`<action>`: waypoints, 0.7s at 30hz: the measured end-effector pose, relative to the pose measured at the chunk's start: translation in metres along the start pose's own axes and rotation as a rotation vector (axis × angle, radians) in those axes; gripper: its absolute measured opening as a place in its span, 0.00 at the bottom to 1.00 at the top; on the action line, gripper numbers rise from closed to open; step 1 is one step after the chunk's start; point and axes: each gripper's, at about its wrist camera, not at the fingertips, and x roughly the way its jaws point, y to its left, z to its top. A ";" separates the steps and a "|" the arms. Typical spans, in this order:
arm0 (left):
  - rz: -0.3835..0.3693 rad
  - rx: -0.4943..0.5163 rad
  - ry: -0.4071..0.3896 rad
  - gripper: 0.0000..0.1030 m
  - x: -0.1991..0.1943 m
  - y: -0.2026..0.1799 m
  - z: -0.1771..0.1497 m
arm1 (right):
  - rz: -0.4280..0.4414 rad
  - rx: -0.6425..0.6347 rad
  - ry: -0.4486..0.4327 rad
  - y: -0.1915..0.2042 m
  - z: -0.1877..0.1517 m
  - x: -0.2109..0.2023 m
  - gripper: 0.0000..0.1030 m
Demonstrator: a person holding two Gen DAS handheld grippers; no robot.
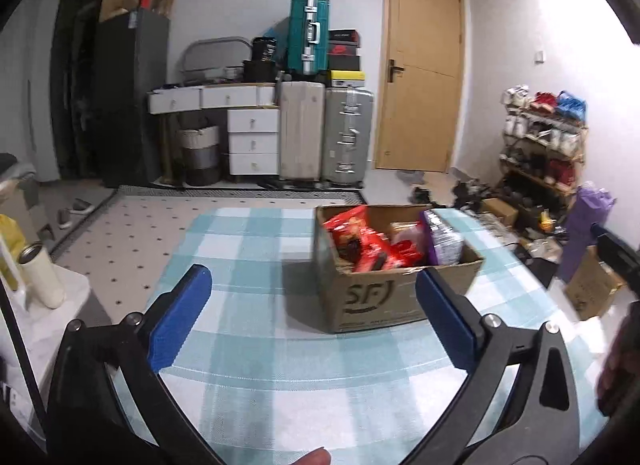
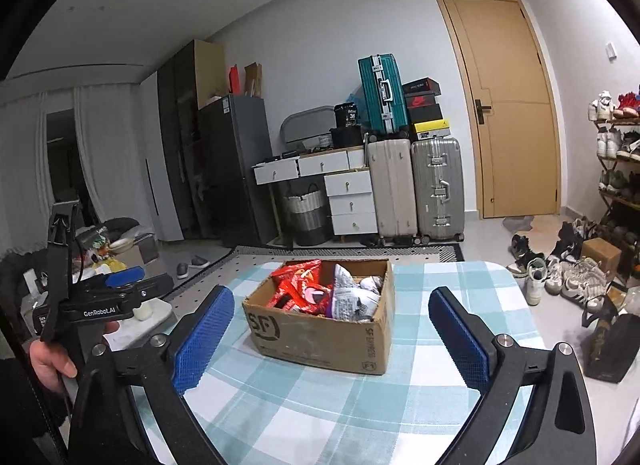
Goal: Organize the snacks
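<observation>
While both tools hover above the checked tablecloth (image 2: 320,417), the left gripper (image 1: 312,305) spreads its blue pads wide with nothing between them. Just beyond, right of centre, sits the open cardboard box (image 1: 384,301) marked SF, stuffed with red snack packets (image 1: 360,241) on its left side and a purple packet (image 1: 442,237) against its right wall. Further right, the right gripper (image 2: 332,329) gapes wide too, empty, framing that same box.
</observation>
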 end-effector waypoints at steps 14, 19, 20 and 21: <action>0.042 0.024 0.041 0.99 0.048 0.000 -0.048 | -0.069 -0.027 0.036 -0.007 -0.049 0.020 0.98; 0.042 0.024 0.036 0.99 0.061 0.000 -0.067 | -0.117 -0.021 0.047 -0.014 -0.069 0.031 0.98; 0.044 0.016 0.034 0.99 0.063 0.001 -0.069 | -0.123 -0.022 0.049 -0.015 -0.071 0.031 0.98; 0.041 0.007 0.028 0.99 0.064 0.002 -0.072 | -0.128 -0.025 0.050 -0.016 -0.074 0.032 0.98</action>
